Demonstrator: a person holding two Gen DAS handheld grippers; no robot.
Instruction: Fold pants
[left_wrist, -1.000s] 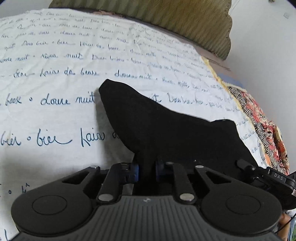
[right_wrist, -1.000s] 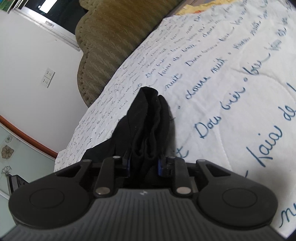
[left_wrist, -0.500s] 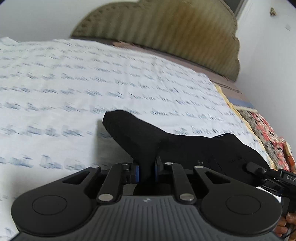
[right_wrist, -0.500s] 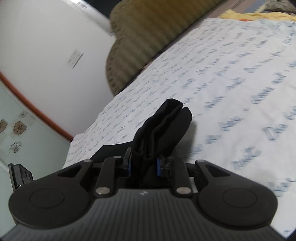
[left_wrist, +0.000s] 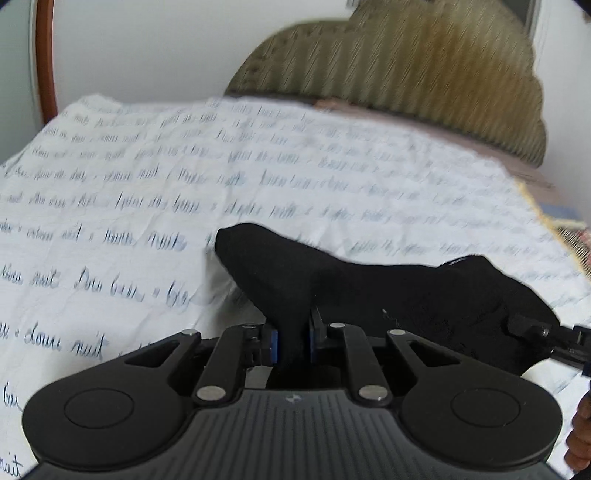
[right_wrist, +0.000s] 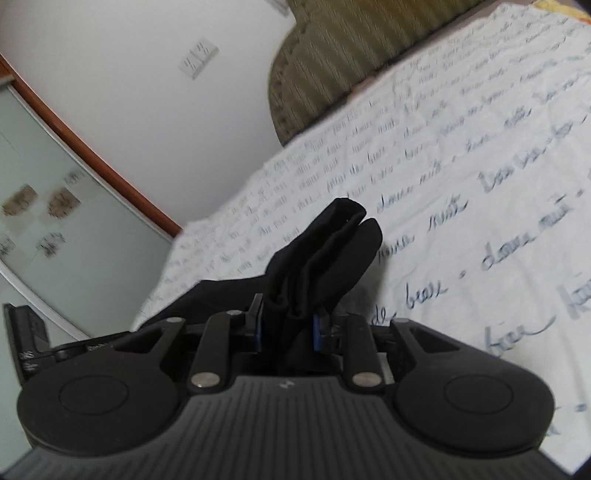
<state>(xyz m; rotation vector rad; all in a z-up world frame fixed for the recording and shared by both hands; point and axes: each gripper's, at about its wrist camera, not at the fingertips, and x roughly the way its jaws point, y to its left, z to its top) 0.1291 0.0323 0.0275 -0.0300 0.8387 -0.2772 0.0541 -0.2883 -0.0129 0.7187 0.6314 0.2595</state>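
Note:
The black pants (left_wrist: 388, 288) hang bunched between my two grippers above the white bedspread (left_wrist: 184, 192). My left gripper (left_wrist: 292, 341) is shut on one edge of the pants; a folded end sticks up and forward to the left. My right gripper (right_wrist: 286, 330) is shut on several stacked layers of the pants (right_wrist: 325, 254), whose folded end points up and away. The right gripper's tip (left_wrist: 543, 332) shows at the right edge of the left wrist view, at the far end of the cloth. The left gripper's body (right_wrist: 26, 336) shows at the left edge of the right wrist view.
The white bedspread (right_wrist: 480, 184) with blue script covers the bed. An olive ribbed headboard (left_wrist: 424, 66) stands at the far end. A white wall with a socket plate (right_wrist: 199, 59) and a glass door with a wooden frame (right_wrist: 44, 206) lie to the left. Patterned bedding (left_wrist: 576, 236) is at right.
Both grippers have lifted and tilted up with the pants still held. The views now show more of the wall, headboard and door, and the bedspread lies farther below.

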